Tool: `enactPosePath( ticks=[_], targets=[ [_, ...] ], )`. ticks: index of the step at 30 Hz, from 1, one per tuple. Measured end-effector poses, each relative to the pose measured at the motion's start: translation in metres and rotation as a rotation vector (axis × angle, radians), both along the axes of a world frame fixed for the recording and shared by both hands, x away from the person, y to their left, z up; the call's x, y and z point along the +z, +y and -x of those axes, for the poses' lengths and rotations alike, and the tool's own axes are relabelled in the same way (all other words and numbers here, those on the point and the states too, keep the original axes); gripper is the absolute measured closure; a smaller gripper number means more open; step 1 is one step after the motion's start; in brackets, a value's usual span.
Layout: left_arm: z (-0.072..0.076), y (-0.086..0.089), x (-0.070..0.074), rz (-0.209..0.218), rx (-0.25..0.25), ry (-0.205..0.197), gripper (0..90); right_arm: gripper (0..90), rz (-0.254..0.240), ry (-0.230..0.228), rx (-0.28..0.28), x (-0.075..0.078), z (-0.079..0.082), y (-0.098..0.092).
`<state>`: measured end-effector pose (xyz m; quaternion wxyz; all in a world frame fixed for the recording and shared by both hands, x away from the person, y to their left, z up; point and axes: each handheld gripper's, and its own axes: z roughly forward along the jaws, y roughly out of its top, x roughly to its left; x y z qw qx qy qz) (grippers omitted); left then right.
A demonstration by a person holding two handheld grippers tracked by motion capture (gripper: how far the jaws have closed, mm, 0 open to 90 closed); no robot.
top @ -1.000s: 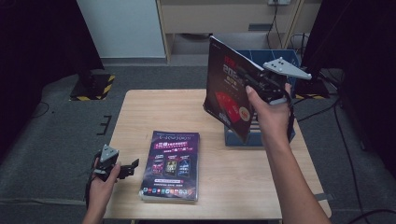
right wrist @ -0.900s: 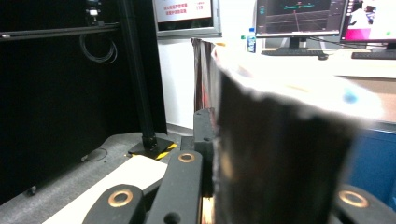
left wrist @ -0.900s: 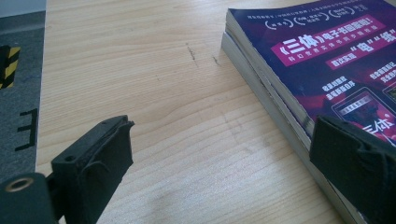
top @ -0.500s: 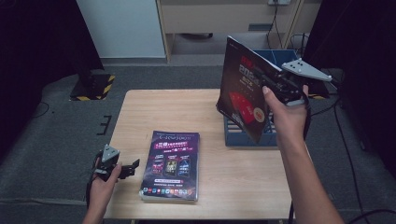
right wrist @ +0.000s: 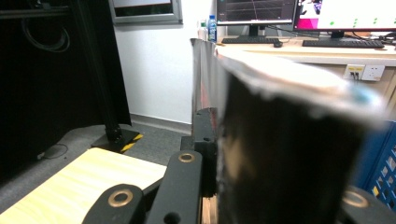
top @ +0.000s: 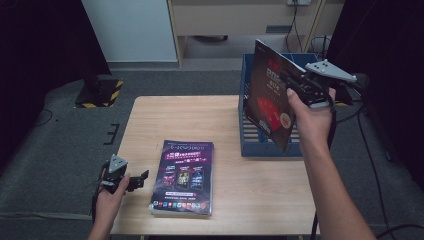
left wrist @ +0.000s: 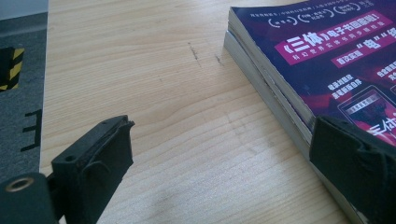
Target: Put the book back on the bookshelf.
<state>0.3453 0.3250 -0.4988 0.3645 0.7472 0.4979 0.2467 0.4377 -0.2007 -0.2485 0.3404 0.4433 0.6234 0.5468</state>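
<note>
My right gripper [top: 296, 86] is shut on a dark magazine with a red cover [top: 267, 102], which it holds upright over the blue crate [top: 270, 150] at the table's right side. In the right gripper view the magazine [right wrist: 289, 154] stands edge-on between the black jaws. A stack of purple-covered magazines [top: 184, 175] lies flat at the front middle of the wooden table [top: 175, 117]. My left gripper [top: 141, 179] rests low at the table's front left, open, just left of the stack. In the left gripper view the stack [left wrist: 327, 60] lies by the right jaw, with bare wood between the jaws.
The blue crate [right wrist: 378, 158] has slatted walls and stands at the table's right edge. Beyond the table are grey floor, a white panel [top: 130, 30] and a wooden desk [top: 240, 15]. Bare wood lies left of the stack [left wrist: 140, 70].
My right hand has carried the upright magazine to the right, from beside the crate's left wall to over the crate. The left gripper and the stack have stayed put.
</note>
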Motion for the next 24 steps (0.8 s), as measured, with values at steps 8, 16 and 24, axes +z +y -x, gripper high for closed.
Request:
enactPosePath(
  ticks=[8,16,24],
  targets=[
    [0.000,-0.001,0.000,0.004,-0.001,-0.006,5.2,86.8,0.040,0.009,-0.038,-0.004,-0.025,0.011],
    [0.000,-0.001,0.000,0.007,-0.006,-0.007,5.4,86.8,0.018,0.005,-0.093,-0.013,-0.047,0.016],
    [0.001,-0.002,0.001,-0.003,-0.012,-0.006,5.4,86.8,0.003,-0.002,-0.128,-0.021,-0.056,0.016]
  ],
)
